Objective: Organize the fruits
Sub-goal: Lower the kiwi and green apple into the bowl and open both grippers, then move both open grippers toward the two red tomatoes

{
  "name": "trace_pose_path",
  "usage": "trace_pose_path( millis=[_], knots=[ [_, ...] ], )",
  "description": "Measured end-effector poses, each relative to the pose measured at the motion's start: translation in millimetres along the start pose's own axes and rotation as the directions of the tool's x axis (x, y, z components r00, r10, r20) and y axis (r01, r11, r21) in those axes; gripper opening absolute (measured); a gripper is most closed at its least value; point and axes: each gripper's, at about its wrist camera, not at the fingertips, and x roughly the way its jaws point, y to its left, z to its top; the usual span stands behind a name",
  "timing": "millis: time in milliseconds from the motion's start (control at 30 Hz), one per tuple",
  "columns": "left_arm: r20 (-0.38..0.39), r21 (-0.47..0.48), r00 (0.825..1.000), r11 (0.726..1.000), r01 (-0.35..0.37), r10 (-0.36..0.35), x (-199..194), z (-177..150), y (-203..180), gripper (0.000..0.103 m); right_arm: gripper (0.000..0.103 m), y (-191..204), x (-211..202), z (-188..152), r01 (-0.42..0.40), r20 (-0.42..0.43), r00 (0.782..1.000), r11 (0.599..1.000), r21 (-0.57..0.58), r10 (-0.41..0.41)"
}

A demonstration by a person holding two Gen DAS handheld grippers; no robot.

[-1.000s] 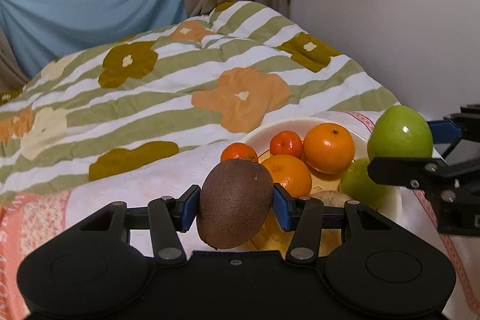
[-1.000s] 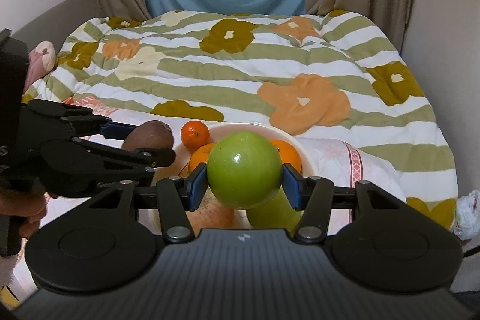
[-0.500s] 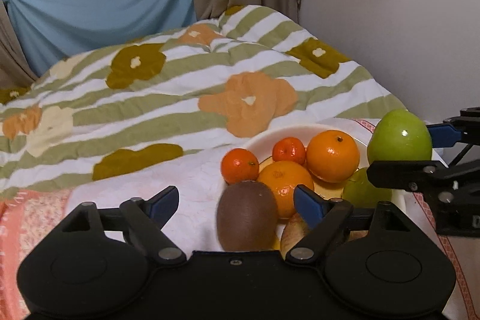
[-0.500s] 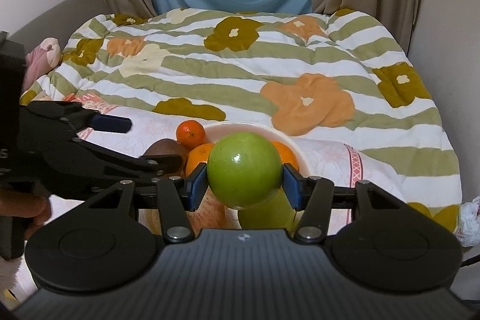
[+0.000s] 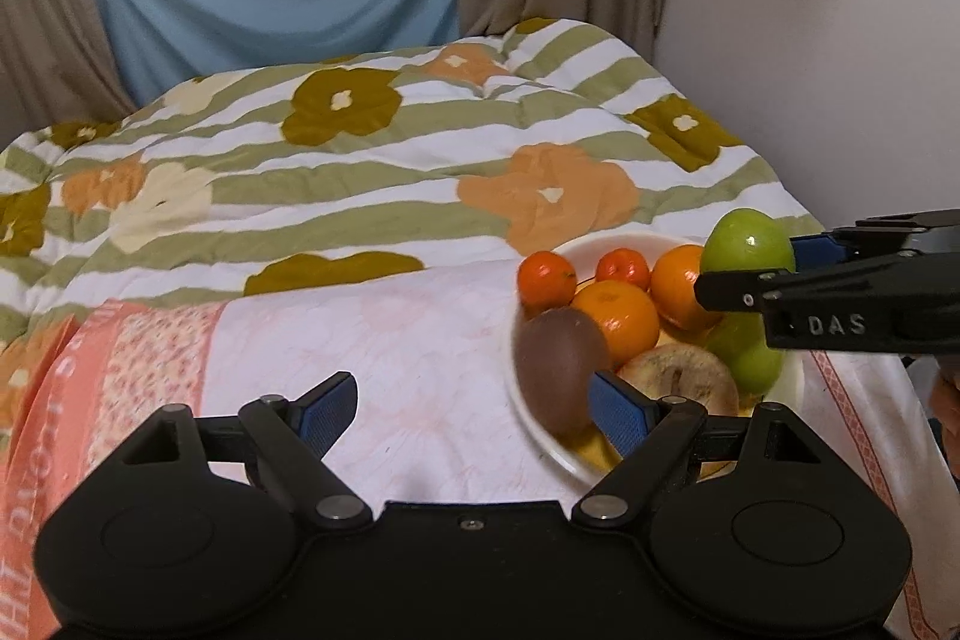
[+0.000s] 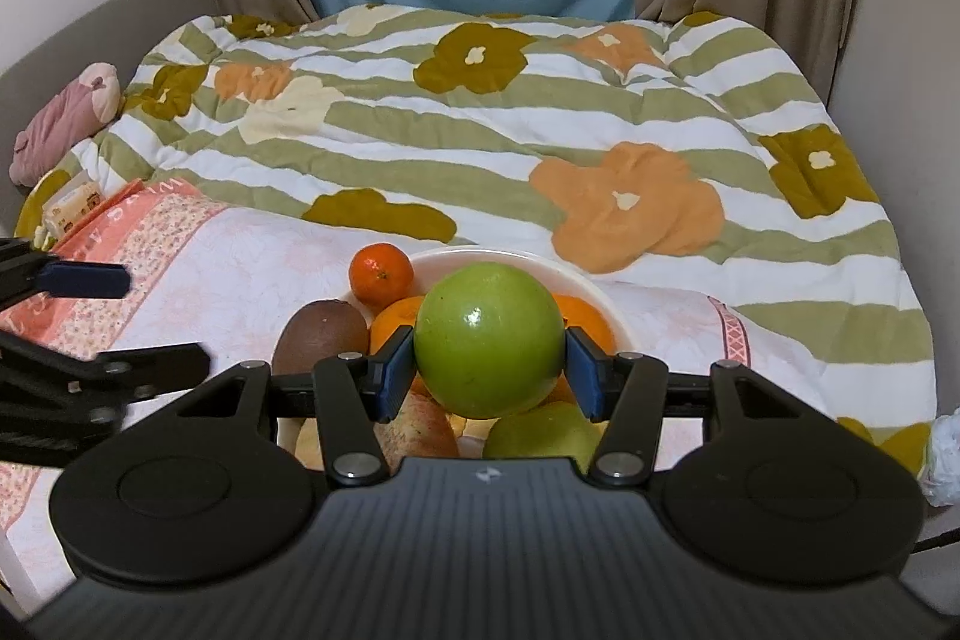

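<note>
My left gripper [image 5: 471,394] stands open above the pale cloth, with nothing between its fingers; in the right wrist view it [image 6: 138,319] is at the left. The brown kiwi [image 5: 561,370] lies blurred at the left rim of the white bowl [image 5: 534,427], just beyond the right fingertip [image 5: 612,400]; the right wrist view also shows this kiwi [image 6: 321,334]. My right gripper [image 6: 489,370] is shut on a green apple [image 6: 489,340] and holds it above the bowl [image 6: 540,259]. From the left wrist view the apple [image 5: 747,241] hangs over the bowl's right side.
The bowl holds oranges [image 5: 618,322], small mandarins [image 5: 546,277], a second green apple [image 5: 747,358] and a pale brownish fruit [image 5: 678,382]. It stands on a pink-and-white cloth [image 5: 360,340] over a striped floral quilt [image 6: 480,130]. A wall [image 5: 810,40] rises close on the right.
The left gripper opened and let go of the kiwi, which now rests at the bowl's left rim. That gripper drew back to the left. The right gripper still holds the apple.
</note>
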Motion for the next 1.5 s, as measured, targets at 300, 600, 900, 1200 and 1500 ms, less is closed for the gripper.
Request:
trace_pose_path(
  millis=[300, 600, 900, 1200, 1500],
  knots=[
    [-0.01, -0.038, 0.999, 0.999, -0.039, 0.039, -6.8, -10.8, 11.3, 0.088, 0.068, 2.9, 17.4, -2.6, 0.0, -0.014, 1.0, 1.0, -0.018, 0.0],
    [-0.021, -0.031, 0.999, 0.999, -0.045, 0.045, -7.1, -18.4, 12.1, 0.088, 0.102, 1.9, 11.8, -7.5, 0.022, 0.023, 0.999, 1.0, 0.017, -0.022],
    [0.011, -0.008, 1.0, 1.0, -0.027, 0.027, -22.6, -16.7, 17.6, 0.088, 0.102, 9.0, -14.2, -9.2, 0.08, 0.049, 0.996, 0.997, 0.009, -0.081],
    [0.076, 0.054, 0.997, 0.998, 0.031, -0.035, -54.5, -19.1, 40.2, 0.088, 0.102, 35.0, -59.8, -11.9, 0.162, 0.085, 0.982, 0.984, 0.074, -0.168],
    [0.118, 0.112, 0.99, 0.991, 0.067, -0.08, -84.7, -29.9, 71.6, 0.091, 0.102, 71.6, -109.1, -26.6, 0.216, 0.102, 0.967, 0.963, 0.162, -0.234]
  ],
)
